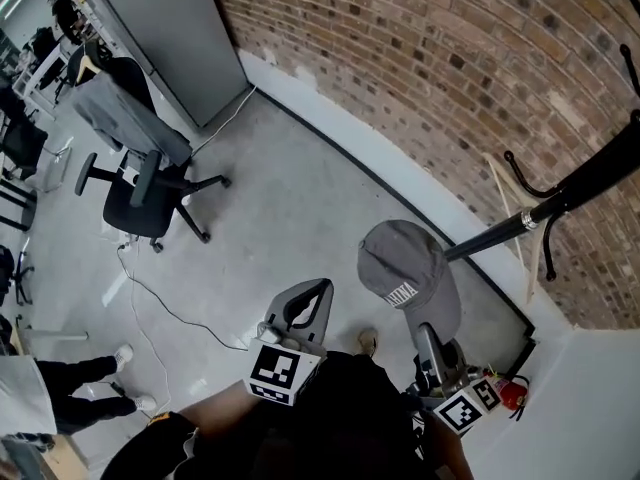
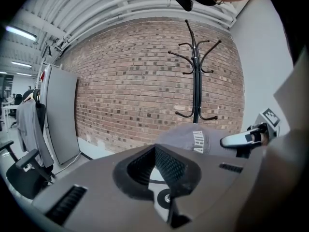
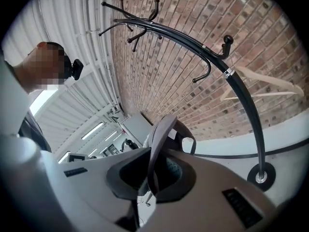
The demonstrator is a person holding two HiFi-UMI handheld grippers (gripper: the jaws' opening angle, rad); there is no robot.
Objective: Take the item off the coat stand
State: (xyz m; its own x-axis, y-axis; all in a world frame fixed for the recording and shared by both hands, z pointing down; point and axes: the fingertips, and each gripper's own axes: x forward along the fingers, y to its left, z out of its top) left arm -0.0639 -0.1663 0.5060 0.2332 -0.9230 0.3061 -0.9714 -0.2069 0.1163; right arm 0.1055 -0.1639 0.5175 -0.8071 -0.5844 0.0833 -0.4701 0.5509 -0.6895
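A grey cap [image 1: 408, 268] with white lettering hangs in the air by its brim, with my right gripper [image 1: 426, 332] shut on it from below. In the right gripper view the brim [image 3: 161, 139] stands edge-on between the pads. The black coat stand [image 1: 585, 180] rises to the cap's right, and the cap is clear of its hooks. The stand's hooks [image 3: 145, 21] carry nothing. My left gripper [image 1: 322, 288] hangs left of the cap, jaws together and empty. From the left gripper view the cap [image 2: 193, 138] shows below the stand [image 2: 195, 76].
A brick wall [image 1: 450, 58] runs behind the stand, where a wooden hanger [image 1: 512, 218] leans. A red extinguisher [image 1: 512, 392] sits in the corner. At far left are an office chair draped with a grey jacket [image 1: 135, 158], a floor cable [image 1: 170, 308] and a person's legs [image 1: 90, 380].
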